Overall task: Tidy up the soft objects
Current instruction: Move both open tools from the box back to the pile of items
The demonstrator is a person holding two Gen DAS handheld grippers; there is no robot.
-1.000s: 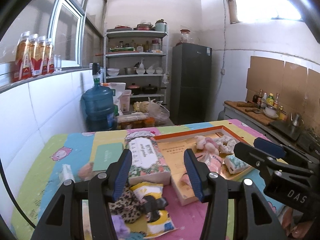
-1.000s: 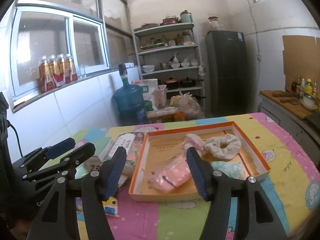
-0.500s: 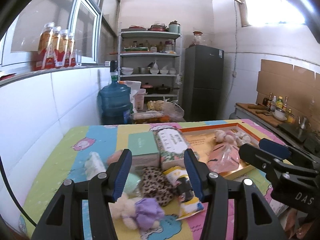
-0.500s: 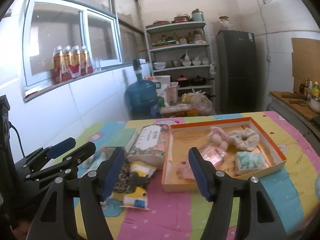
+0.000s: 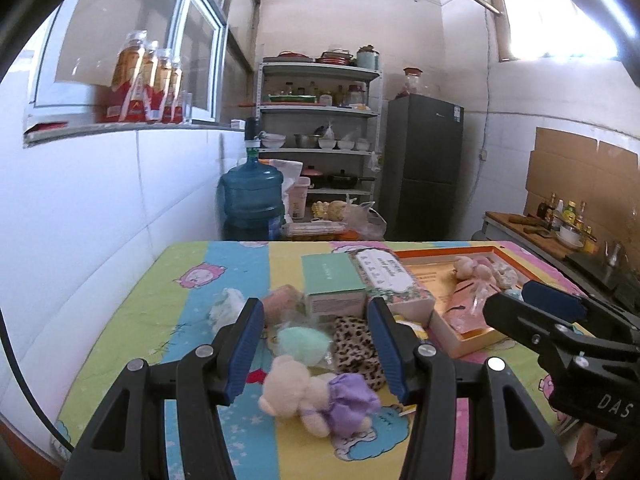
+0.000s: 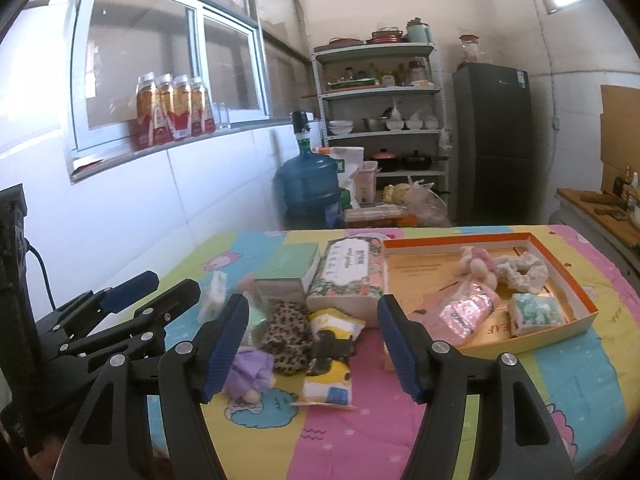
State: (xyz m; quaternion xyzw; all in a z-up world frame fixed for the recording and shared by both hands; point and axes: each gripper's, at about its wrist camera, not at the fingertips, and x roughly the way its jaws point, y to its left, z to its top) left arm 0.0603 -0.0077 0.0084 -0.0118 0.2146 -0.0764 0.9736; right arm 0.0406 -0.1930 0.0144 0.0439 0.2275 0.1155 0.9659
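Soft things lie heaped on the colourful table mat: a cream teddy in a purple dress (image 5: 316, 398), a mint sponge (image 5: 304, 344), a leopard-print scrunchie (image 5: 356, 346) (image 6: 288, 336) and a yellow pouch (image 6: 330, 364). An orange-rimmed box (image 6: 576, 292) holds a pink pom toy (image 6: 476, 264), a cream scrunchie (image 6: 524, 270), a pink packet (image 6: 464, 312) and a green sponge (image 6: 538, 312). My left gripper (image 5: 314, 346) hangs open over the teddy and sponge, nothing gripped. My right gripper (image 6: 314, 346) stands open above the pouch.
A green box (image 5: 334, 280) and a floral tissue pack (image 5: 386, 278) lie behind the heap. A white wall runs along the left. Beyond the table's far edge stand a water jug (image 5: 252, 204), shelves (image 5: 320, 132) and a fridge (image 5: 424, 164). A counter (image 5: 536, 236) is at the right.
Both grippers have swung left, from over the orange box to over the heap of soft things. The teddy and mint sponge have come into the left wrist view. Nothing was picked up.
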